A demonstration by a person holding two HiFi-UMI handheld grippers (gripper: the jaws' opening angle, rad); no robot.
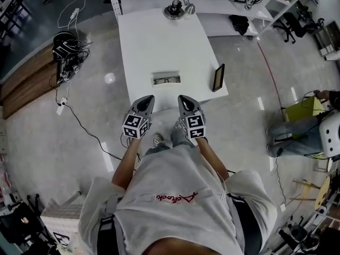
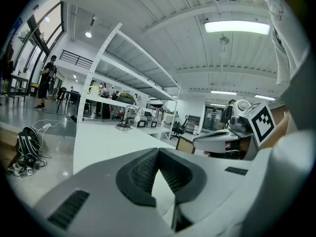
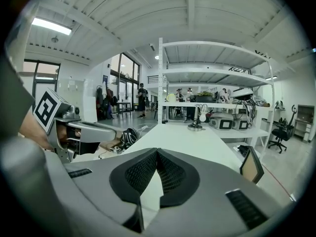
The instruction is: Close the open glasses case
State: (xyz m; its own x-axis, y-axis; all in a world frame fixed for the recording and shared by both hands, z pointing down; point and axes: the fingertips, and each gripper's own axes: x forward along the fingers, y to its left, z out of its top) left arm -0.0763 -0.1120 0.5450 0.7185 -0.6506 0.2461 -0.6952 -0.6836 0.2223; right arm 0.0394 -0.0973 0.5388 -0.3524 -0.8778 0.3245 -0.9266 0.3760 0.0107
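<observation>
Only the head view shows the open grey rectangular glasses case (image 1: 167,79), dark spectacles (image 1: 168,80) inside, lying mid white counter (image 1: 159,41). The left gripper (image 1: 150,98) and right gripper (image 1: 182,98) have their jaws clenched, empty, at the counter's near edge.

Glasses case (image 1: 167,79) — tiny from overhead, its lid and hinge indistinct.

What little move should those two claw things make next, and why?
Probably reach both forward. The left gripper and right gripper hang at the near edge of the table, jaws shut and empty, while the glasses case lies open farther along it, untouched.
</observation>
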